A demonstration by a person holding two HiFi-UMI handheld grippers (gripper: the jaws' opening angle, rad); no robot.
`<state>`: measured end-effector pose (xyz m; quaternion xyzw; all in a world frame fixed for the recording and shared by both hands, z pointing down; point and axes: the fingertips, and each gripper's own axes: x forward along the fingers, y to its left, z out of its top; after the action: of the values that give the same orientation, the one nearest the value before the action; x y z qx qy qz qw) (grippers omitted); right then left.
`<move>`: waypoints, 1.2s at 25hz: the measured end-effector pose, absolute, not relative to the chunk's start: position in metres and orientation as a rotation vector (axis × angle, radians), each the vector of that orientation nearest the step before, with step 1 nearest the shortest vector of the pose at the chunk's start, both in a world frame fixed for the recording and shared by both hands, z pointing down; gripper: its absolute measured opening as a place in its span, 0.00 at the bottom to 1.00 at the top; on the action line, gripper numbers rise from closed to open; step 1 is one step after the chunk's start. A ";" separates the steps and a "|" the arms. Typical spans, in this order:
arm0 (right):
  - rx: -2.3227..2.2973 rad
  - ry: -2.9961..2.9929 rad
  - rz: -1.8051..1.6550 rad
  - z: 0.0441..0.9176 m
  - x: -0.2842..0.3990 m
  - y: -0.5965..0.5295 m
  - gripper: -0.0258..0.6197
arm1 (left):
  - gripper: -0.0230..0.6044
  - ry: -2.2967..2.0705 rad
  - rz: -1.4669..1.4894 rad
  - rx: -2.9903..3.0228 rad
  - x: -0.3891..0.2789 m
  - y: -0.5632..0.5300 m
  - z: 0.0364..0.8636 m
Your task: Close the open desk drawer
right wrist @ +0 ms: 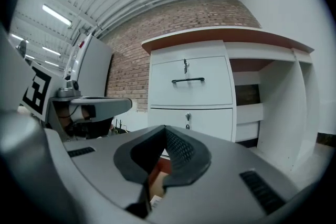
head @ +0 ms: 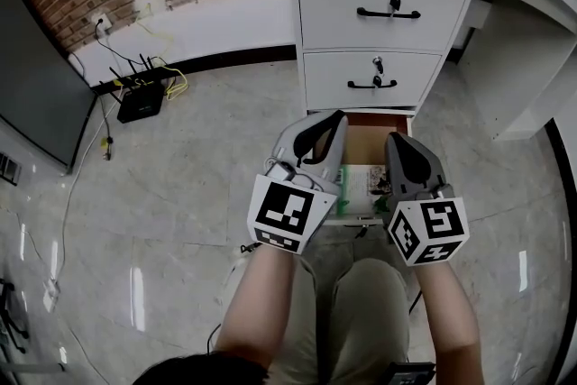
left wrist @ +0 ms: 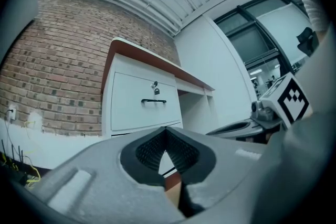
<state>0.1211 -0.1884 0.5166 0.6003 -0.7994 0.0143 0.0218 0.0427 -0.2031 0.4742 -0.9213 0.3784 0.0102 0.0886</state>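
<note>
The white desk's bottom drawer stands pulled out, its brown inside showing with papers in it. Above it are two closed drawers, the top one and the middle one, each with a black handle and a lock. My left gripper hangs over the open drawer's left side, jaws shut and empty. Over its right side is my right gripper, also shut and empty. In the left gripper view the tips meet, with the closed top drawer beyond. In the right gripper view the jaws meet before the closed drawers.
The person's knees sit just in front of the open drawer. A black router with cables lies on the floor at the left by the brick wall. A dark panel stands at the far left. The desk's leg space opens at the right.
</note>
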 end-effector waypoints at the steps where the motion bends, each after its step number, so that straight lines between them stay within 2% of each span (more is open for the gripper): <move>1: 1.858 -2.481 0.036 0.517 0.119 -0.183 0.06 | 0.04 1.086 0.025 -2.758 0.045 -0.200 0.475; 5: 1.843 -2.503 0.009 0.514 0.114 -0.168 0.06 | 0.04 0.985 0.095 -2.808 0.055 -0.188 0.469; 14: 1.827 -2.522 0.001 0.516 0.112 -0.156 0.06 | 0.04 1.023 0.017 -2.753 0.057 -0.188 0.472; 30: 1.689 -2.376 0.375 0.640 0.122 -0.135 0.07 | 0.04 0.929 -0.096 -2.764 0.066 -0.184 0.493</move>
<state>0.1220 -0.1354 0.6397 0.5717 -0.8042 0.1270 0.1009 0.0664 -0.1841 0.4925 -0.9415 0.3164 -0.0326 0.1117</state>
